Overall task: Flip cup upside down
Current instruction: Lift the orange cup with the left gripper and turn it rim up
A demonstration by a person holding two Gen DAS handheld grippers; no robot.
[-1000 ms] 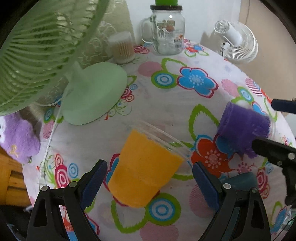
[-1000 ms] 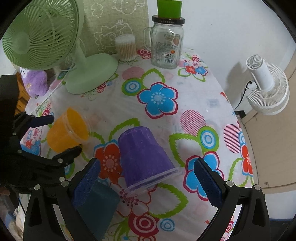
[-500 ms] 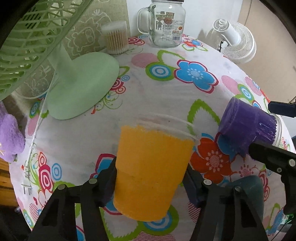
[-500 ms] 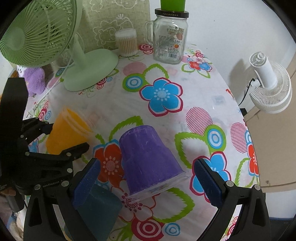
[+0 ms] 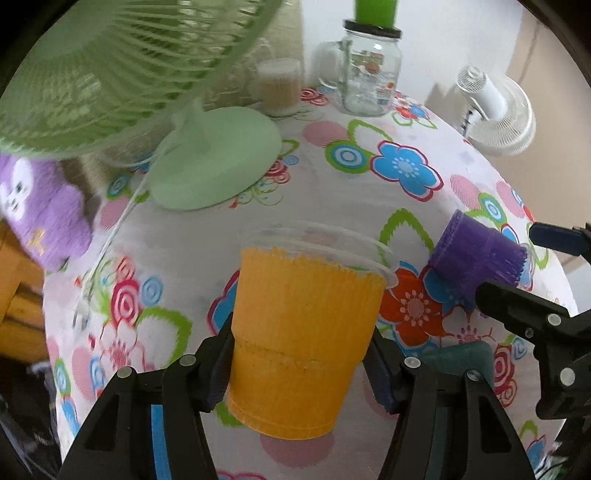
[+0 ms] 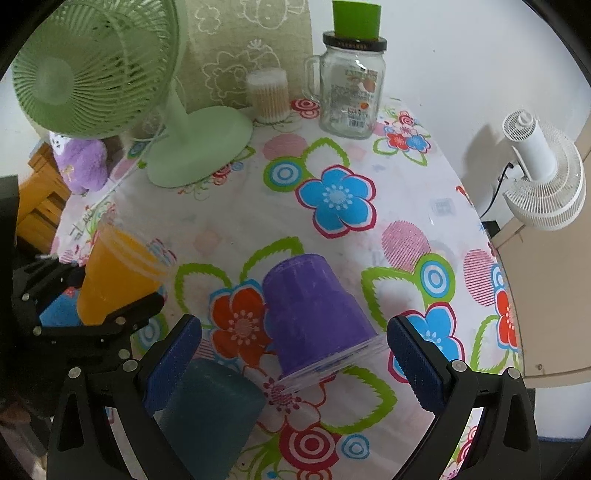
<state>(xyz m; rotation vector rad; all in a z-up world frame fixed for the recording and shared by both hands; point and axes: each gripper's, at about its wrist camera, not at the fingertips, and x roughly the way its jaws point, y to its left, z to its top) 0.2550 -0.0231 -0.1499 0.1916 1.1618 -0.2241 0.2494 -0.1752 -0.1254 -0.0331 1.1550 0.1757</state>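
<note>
The left tongs [image 5: 301, 363] are clamped tight on the orange cup [image 5: 301, 317], blue pads pressed against both sides of its lower half, and the cup is up off the bench [image 6: 229, 221], rim up and leaning a little, a clear plastic lip showing above the orange sleeve. From the right wrist view that same cup [image 6: 114, 277] sits at the left edge, gripped in black fingers. The right tongs [image 6: 293, 365] are spread wide with nothing in them, the blue pads well clear on either side of the purple cup [image 6: 314, 317], which stands mouth-down on the flowered cloth, its clear rim flat on the bench. Just beside the right tongs' left pad is a dark teal cup [image 6: 210, 413], low in the frame; which way up it stands I cannot tell. Further back, a pale green desk fan [image 6: 199, 147] plants its round base on the bench, and behind it a tub of cotton swabs [image 6: 267, 94] stands next to a glass mug jar [image 6: 351, 96] with a black lid and a green cup [image 6: 356, 18] perched on top. The jar carries a printed label with a barcode, but the lettering is too small to read. A purple plush toy [image 6: 81, 162] leans at the bench's left edge, and a white fan [image 6: 543, 170] hangs off to the right, beyond the bench.
</note>
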